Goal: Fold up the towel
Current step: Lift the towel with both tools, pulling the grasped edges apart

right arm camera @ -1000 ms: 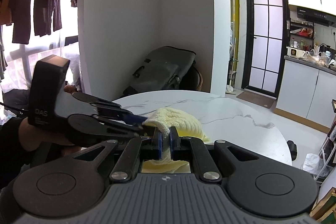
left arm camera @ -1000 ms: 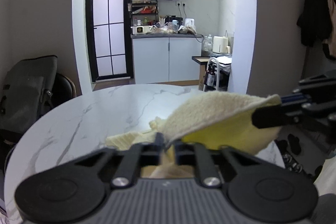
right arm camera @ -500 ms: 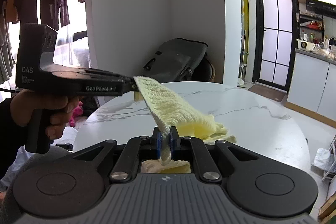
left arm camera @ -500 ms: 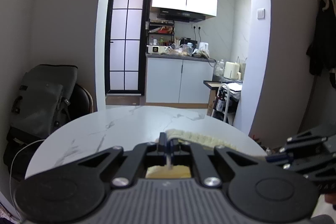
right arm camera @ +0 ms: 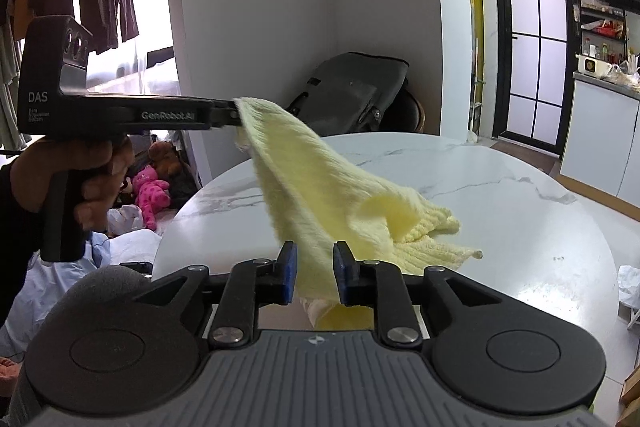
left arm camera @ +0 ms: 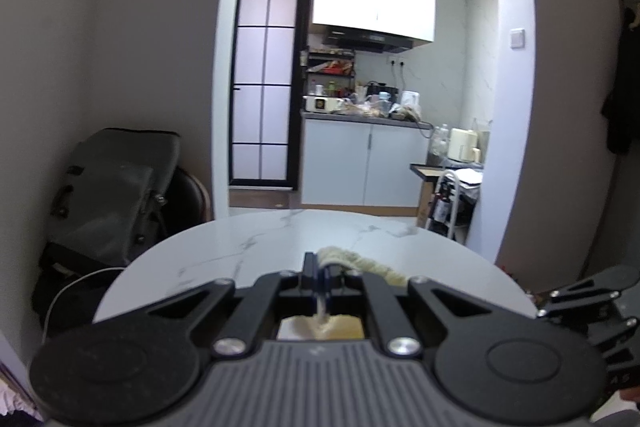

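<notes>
The right gripper (right arm camera: 315, 277) has its jaws opening, blue pads parted; the yellow towel (right arm camera: 320, 187) hangs down between them, and no pad visibly presses it. From there the cloth rises tilted to the left gripper (right arm camera: 236, 115), whose jaws are clamped tight on one corner above the table's near left edge, gripped by a person's hand (right arm camera: 80, 179). The towel's lower part lies crumpled on the round marble table (right arm camera: 520, 219) toward its near edge. Beyond the table's far edge a grey backpack (right arm camera: 352, 95) leans on a chair against the wall.
</notes>
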The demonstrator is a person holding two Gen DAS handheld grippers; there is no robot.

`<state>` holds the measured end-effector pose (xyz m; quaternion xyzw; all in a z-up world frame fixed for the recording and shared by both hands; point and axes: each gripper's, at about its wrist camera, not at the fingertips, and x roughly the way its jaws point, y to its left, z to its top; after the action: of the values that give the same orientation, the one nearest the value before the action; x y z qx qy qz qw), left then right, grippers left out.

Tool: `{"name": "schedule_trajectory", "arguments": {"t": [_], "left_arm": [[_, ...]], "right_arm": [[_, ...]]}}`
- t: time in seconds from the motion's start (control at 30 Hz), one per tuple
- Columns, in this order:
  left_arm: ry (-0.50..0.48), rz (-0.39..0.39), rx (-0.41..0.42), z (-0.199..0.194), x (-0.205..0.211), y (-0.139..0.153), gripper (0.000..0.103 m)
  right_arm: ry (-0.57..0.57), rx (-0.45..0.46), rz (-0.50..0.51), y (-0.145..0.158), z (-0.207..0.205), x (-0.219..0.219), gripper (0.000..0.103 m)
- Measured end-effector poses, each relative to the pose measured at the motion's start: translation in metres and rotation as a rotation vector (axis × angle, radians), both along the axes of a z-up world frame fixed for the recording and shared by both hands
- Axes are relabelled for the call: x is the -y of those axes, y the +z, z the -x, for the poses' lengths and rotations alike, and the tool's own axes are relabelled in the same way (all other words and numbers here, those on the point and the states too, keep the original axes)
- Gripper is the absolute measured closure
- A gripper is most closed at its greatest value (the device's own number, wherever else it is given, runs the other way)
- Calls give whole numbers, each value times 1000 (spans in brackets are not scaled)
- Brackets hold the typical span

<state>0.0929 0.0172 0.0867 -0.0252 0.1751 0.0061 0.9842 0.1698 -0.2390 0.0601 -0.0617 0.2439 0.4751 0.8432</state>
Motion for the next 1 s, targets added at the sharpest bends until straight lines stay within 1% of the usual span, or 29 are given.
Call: {"name": "schedule_trajectory", "arguments": {"t": [0.17, 0.23, 0.27, 0.3, 0.4, 0.5, 0.6, 0.67, 0.8, 0.97, 1.0], "left_arm": [[39, 1, -16, 6, -14, -3, 100], [54, 2, -22, 9, -19, -5, 100], [56, 2, -23, 9, -20, -4, 100], [58, 3, -25, 10, -22, -5, 100], [62, 0, -23, 10, -24, -4, 100], [68, -7, -19, 13, -27, -3, 100], [80, -10, -20, 17, -32, -4, 100], [92, -8, -22, 20, -36, -4, 100], [113, -4, -29, 24, -43, -6, 100], [121, -7, -37, 25, -47, -9, 100], [123, -9, -38, 25, -47, -9, 100]], "right_arm": [[-6, -2, 23, -4, 2, -2, 79], [-13, -2, 36, -6, 2, -3, 72], [-18, -3, 44, -8, 2, -4, 64], [-21, -4, 51, -9, 2, -5, 61], [-13, -5, 72, -13, 2, -9, 57], [-33, 40, 123, -17, 1, -13, 52], [-86, 41, 118, -17, -10, -7, 51], [-116, 53, 133, -17, -18, -5, 51], [-126, 87, 201, -23, -31, -11, 51], [-127, 37, 168, -27, -44, -17, 51], [-115, 49, 184, -28, -44, -20, 51]]}}
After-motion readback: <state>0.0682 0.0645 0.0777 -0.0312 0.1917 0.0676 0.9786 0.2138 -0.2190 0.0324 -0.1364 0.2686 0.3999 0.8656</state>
